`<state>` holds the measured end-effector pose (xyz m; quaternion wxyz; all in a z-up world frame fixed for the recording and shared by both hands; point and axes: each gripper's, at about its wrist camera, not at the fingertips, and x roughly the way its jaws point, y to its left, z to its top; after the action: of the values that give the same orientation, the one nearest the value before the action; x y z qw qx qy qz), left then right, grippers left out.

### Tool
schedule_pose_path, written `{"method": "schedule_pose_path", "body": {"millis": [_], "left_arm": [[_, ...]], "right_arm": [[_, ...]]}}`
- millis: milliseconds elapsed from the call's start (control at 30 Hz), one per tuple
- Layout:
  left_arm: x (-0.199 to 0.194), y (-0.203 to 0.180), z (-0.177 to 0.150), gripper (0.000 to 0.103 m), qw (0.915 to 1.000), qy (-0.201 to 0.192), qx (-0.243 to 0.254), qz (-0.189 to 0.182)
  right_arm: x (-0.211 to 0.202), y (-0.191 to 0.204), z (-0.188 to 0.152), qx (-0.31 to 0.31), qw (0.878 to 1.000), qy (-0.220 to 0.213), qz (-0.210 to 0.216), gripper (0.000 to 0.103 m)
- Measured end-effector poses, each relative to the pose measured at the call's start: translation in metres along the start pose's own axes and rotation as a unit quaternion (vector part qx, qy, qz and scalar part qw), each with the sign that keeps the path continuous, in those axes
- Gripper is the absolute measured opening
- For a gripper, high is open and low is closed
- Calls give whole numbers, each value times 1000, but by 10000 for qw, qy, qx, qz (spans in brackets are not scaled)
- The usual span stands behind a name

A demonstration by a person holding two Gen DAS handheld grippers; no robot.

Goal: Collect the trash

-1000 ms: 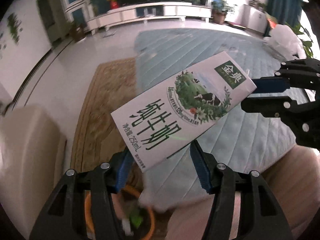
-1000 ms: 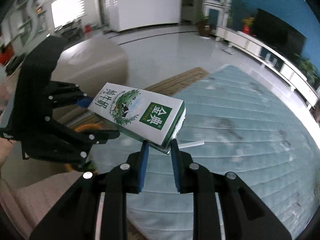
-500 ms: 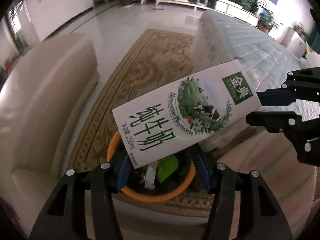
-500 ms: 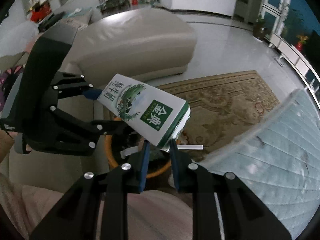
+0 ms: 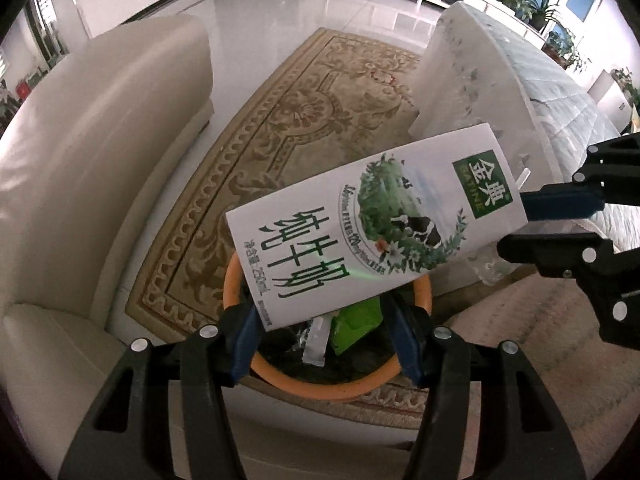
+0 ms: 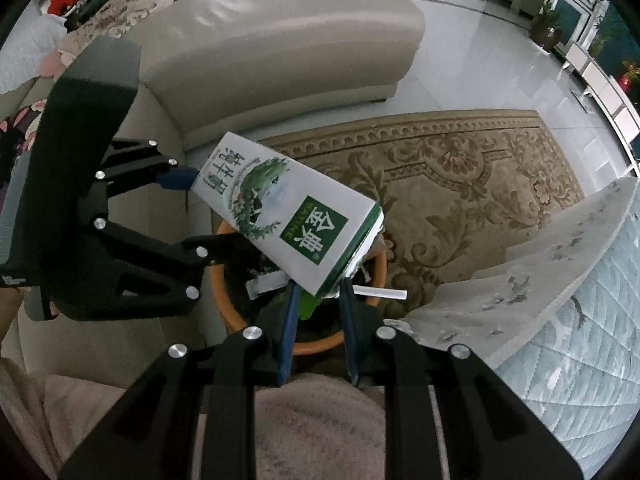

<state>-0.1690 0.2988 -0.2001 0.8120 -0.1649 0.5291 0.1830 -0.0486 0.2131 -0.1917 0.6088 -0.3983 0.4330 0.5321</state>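
Observation:
A white and green milk carton (image 5: 372,228) hangs in the air between both grippers, right above an orange trash bin (image 5: 320,384). My left gripper (image 5: 324,320) is shut on the carton's bottom end. My right gripper (image 6: 316,300) is shut on its top end, where a white straw (image 6: 380,292) sticks out. The carton also shows in the right wrist view (image 6: 288,216), over the bin (image 6: 224,304). The bin holds a green wrapper (image 5: 356,324) and other scraps.
A beige sofa (image 5: 92,128) stands left of the bin. A patterned rug (image 5: 304,112) lies on the floor beyond it. A table with a pale quilted cloth (image 6: 580,312) is on the right. A pink-clad lap (image 6: 304,432) is below the grippers.
Both grippers have carried the carton away from over the table cloth to above the orange bin. The grip on the carton is unchanged.

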Motion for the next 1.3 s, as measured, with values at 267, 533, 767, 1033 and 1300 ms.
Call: {"method": "schedule_pose_path", "body": {"millis": [267, 533, 767, 1033, 1300], "left_arm": [[5, 12, -1, 88, 9995, -28, -136, 267], [0, 22, 1, 93, 9986, -65, -340, 397], [-20, -3, 6, 97, 9981, -322, -141, 501], [-55, -60, 13, 97, 9960, -666, 302, 519], [-71, -95, 17, 97, 9960, -705, 401, 373]], "right_arm": [[8, -4, 11, 148, 9998, 110, 35, 46], [-3, -13, 9, 464, 9988, -156, 19, 59], [-44, -31, -16, 1029, 9908, -835, -259, 80], [-83, -37, -64, 1236, 9840, -1168, -533, 86], [-108, -34, -100, 1247, 9791, -1392, -805, 86]]}}
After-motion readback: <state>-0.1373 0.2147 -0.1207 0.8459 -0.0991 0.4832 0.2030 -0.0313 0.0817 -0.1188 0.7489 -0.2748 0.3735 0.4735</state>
